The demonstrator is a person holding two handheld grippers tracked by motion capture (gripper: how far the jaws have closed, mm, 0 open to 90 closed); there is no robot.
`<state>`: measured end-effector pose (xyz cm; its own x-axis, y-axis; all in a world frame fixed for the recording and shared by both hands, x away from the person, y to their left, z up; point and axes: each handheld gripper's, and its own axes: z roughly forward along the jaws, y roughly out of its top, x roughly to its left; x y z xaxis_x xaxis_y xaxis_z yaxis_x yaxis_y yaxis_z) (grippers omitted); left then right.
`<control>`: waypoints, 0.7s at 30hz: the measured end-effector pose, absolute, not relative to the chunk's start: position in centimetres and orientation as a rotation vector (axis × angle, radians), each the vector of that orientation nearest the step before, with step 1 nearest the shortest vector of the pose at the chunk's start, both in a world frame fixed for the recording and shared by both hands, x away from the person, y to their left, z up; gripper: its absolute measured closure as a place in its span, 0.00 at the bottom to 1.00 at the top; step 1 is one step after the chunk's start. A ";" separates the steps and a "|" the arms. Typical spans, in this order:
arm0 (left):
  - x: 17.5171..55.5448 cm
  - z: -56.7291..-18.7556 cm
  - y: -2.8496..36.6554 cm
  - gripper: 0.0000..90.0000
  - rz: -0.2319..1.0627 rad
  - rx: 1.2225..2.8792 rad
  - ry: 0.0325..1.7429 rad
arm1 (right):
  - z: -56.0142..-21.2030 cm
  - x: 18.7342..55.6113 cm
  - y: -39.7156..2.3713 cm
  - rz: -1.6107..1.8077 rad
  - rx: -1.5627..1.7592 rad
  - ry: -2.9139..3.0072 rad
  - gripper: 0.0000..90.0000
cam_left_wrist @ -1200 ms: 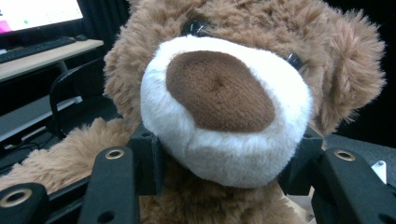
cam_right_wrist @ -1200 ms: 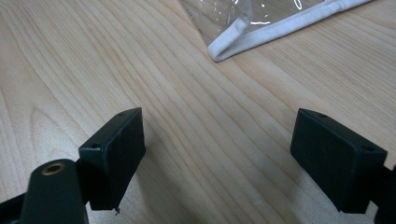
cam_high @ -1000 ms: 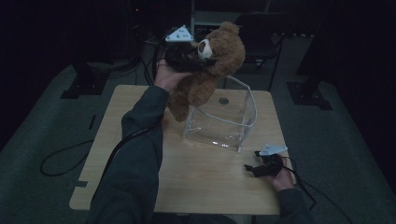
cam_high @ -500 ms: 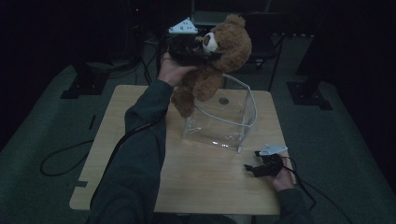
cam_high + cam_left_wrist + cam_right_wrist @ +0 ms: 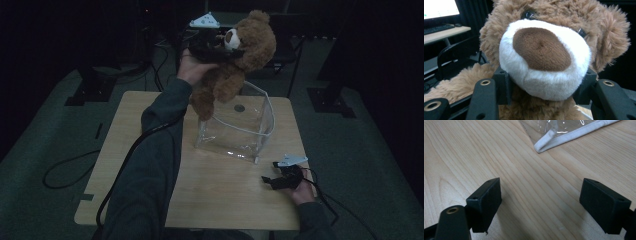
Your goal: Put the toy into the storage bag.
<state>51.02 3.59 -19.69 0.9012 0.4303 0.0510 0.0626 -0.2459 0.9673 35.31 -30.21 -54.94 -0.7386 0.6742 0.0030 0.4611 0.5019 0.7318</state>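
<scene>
Both pads of the left gripper [image 5: 222, 47] clamp the brown teddy bear [image 5: 240, 60] at its neck, apparently, above the clear bin [image 5: 240, 125]; the right gripper [image 5: 275, 181] rests agape.

Teddy bear [image 5: 541, 50]: shaggy brown plush, with a smoother white cloth muzzle, a finely knitted brown nose and glossy black eyes; left gripper [image 5: 544, 92]: matt black plastic, set with brass-coloured eyelets; box [image 5: 240, 125]: clear, glossy plastic, edged in white cloth-like binding; table [image 5: 524, 182]: pale wood, grained, smooth and satin in finish; right gripper [image 5: 541, 202]: matt black pads.
</scene>
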 end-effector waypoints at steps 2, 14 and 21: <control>51.1 -19.7 3.0 0.50 0.361 1.798 0.357 | -54.9 35.3 -30.2 1.075 0.958 2.464 0.19; 51.2 -21.4 0.6 0.50 0.382 1.774 0.318 | -54.9 35.3 -30.2 1.075 0.960 2.464 0.19; 51.3 -23.3 -0.6 0.50 0.335 1.765 0.303 | -54.9 35.3 -30.2 1.075 0.959 2.465 0.19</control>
<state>51.33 -0.61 -23.28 0.9232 0.3794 0.0612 0.0234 -0.2143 0.9765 35.30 -30.21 -54.93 -0.7379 0.6750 0.0036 0.4620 0.5011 0.7318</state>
